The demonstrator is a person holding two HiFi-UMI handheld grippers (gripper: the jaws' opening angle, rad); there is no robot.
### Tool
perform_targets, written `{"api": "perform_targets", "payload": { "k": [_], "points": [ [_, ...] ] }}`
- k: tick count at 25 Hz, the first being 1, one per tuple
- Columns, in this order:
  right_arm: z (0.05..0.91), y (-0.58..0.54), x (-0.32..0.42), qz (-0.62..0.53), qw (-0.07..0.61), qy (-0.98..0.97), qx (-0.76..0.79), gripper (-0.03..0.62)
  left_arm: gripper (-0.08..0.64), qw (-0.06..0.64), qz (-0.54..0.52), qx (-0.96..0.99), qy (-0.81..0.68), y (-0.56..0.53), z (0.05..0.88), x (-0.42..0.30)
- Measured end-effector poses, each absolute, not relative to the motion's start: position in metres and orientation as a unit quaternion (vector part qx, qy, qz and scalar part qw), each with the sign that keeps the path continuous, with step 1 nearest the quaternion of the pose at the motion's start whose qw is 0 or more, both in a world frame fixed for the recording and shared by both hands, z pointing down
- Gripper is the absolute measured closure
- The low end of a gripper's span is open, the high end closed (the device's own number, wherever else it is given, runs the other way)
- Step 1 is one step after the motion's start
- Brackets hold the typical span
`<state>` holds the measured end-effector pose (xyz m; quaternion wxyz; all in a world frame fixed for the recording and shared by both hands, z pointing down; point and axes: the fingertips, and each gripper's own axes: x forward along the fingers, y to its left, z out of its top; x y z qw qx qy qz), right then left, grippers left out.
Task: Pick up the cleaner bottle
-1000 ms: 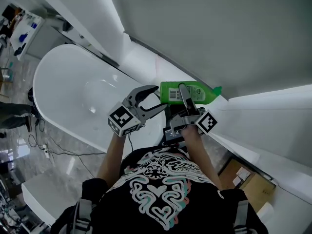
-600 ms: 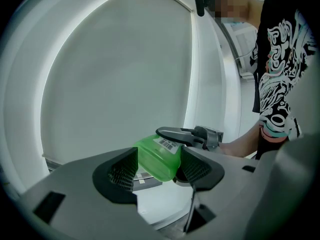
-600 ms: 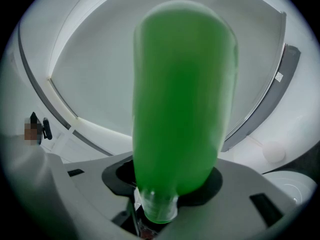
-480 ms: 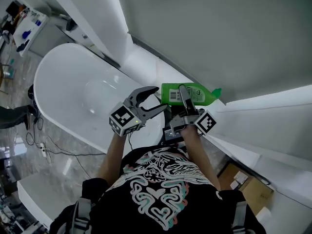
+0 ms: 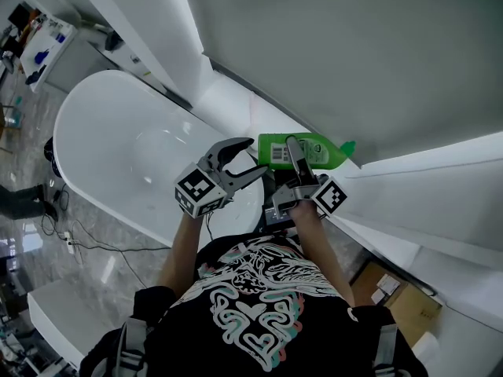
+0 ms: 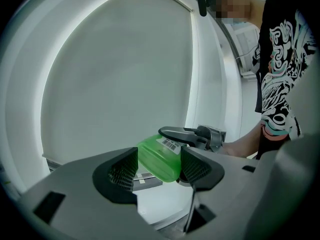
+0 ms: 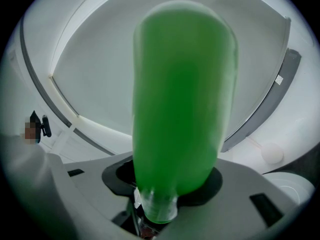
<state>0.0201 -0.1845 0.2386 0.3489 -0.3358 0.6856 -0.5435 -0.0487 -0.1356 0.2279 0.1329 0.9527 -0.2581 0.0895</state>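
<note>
The green cleaner bottle lies sideways over the white ledge beside the bathtub, its barcode label facing up and its cap to the right. My right gripper is shut on the bottle, one finger lying across the label. In the right gripper view the bottle fills the middle and rises from between the jaws of the right gripper. My left gripper stands open just left of the bottle's base. In the left gripper view the bottle shows beyond the open left gripper, apart from its pads.
A white bathtub fills the left side. A grey wall rises behind the ledge. A cardboard box sits at the lower right, and cables lie on the marbled floor at the left.
The bottle and both grippers hold almost the same place. The right gripper stays shut on the bottle and the left stays open.
</note>
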Motion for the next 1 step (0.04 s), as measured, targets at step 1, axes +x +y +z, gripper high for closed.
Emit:
{"api": "perform_targets", "payload": {
  "k": [1],
  "points": [
    [0.2351,-0.1870,0.0186,-0.545,0.350,0.685,-0.335,0.380,0.282,0.134,0.090,0.953,-0.258,-0.1382,0.2247,-0.0496]
  ]
}}
